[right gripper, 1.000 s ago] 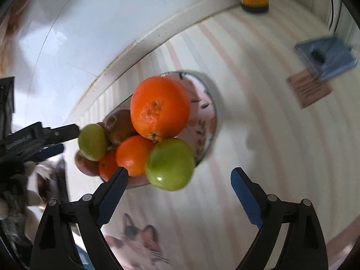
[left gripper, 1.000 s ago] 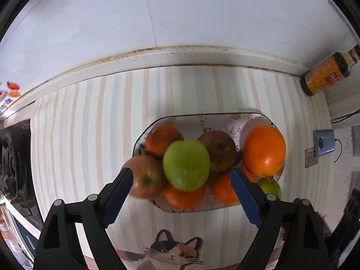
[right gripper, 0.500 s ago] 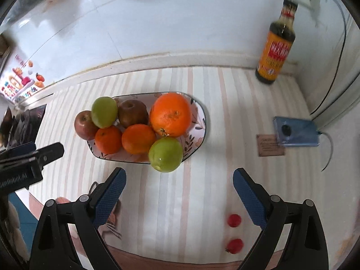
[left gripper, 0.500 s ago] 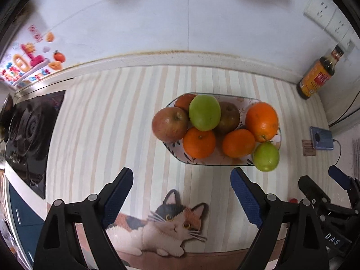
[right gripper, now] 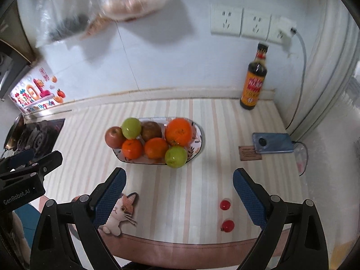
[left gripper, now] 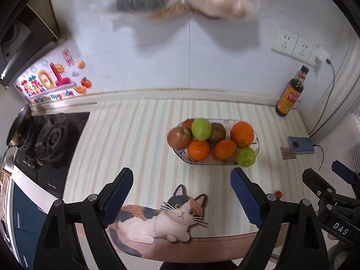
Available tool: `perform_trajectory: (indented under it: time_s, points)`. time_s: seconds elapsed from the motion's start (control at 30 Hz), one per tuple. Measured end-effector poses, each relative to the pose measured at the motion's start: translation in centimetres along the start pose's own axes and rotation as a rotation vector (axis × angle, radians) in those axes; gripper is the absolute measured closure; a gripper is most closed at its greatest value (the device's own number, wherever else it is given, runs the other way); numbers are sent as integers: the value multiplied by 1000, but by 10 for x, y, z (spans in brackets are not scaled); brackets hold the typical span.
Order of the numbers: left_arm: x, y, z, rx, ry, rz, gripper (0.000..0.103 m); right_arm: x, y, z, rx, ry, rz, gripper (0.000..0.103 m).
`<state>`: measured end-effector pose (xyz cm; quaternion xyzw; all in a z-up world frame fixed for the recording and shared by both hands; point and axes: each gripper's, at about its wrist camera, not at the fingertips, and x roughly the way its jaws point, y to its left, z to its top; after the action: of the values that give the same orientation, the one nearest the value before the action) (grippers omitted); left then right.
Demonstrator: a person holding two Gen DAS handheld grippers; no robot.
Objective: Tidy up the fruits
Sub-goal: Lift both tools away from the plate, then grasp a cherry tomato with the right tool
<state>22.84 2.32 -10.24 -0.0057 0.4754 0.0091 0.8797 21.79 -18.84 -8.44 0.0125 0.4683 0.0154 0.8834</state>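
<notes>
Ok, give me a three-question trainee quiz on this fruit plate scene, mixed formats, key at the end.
1. True or false: the left gripper is shut on a fruit.
2. Multiple choice: on the plate, which fruit sits at the near right edge, closest to the right gripper? A) the red apple B) a green apple C) the big orange
3. Fill in: two small red fruits lie on the striped mat, off the plate, near the right gripper's ______ finger.

Key:
1. False; both grippers are open and hold nothing.
2. B
3. right
</notes>
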Motion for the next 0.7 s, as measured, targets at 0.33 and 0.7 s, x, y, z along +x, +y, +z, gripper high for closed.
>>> perform_trajectory:
  time_s: [0.33, 0.7]
  points:
    - [-57, 12, -16, 28, -94, -41, 14, -77, 20, -16, 29, -94, -16, 5]
    - [-63, 18, -35, 12, -80, -76, 14, -100, 25, -34, 70, -107, -2, 5]
